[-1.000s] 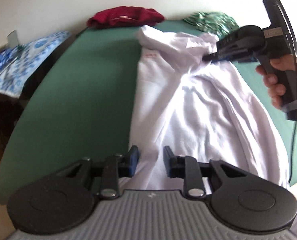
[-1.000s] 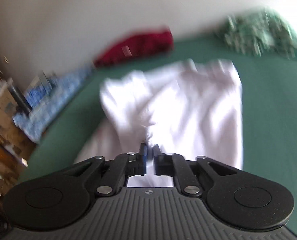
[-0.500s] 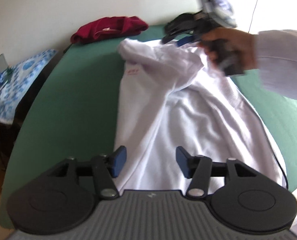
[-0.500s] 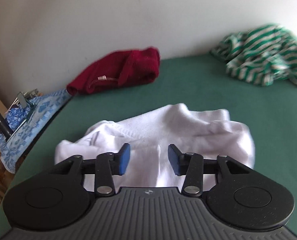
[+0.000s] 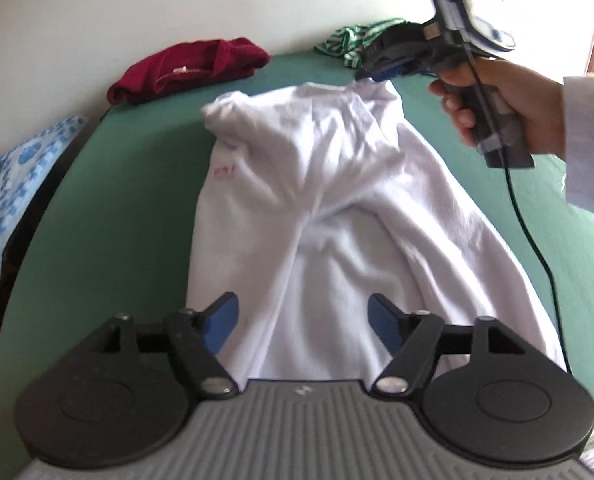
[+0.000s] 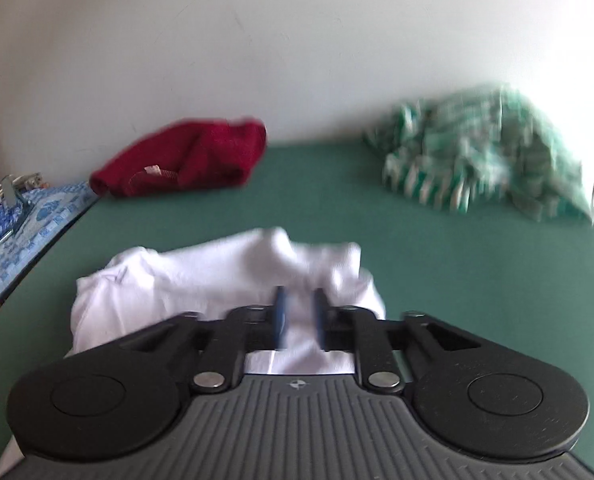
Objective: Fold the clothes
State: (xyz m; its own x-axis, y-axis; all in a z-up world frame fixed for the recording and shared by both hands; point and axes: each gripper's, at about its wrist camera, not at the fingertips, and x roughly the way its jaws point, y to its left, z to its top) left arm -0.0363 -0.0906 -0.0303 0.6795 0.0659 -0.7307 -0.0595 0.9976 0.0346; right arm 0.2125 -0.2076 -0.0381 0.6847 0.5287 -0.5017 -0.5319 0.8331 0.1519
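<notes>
Green surface (image 5: 109, 216): white garment (image 5: 337, 216) lengthwise from wide left tool (image 5: 303, 318); right tool (image 6: 299, 318) narrow at far corner, grip uncertain.

From my left claw (image 5: 303, 322), bare green table (image 5: 109, 216) lies open toward 9 o'clock. The white garment (image 5: 337, 208) fills 12 o'clock. A red garment (image 5: 189, 70) blocks 11 o'clock, a striped green heap (image 6: 485, 156) 1 o'clock. My right claw (image 5: 381, 76) and hand (image 5: 497, 104) occupy 2 o'clock.
</notes>
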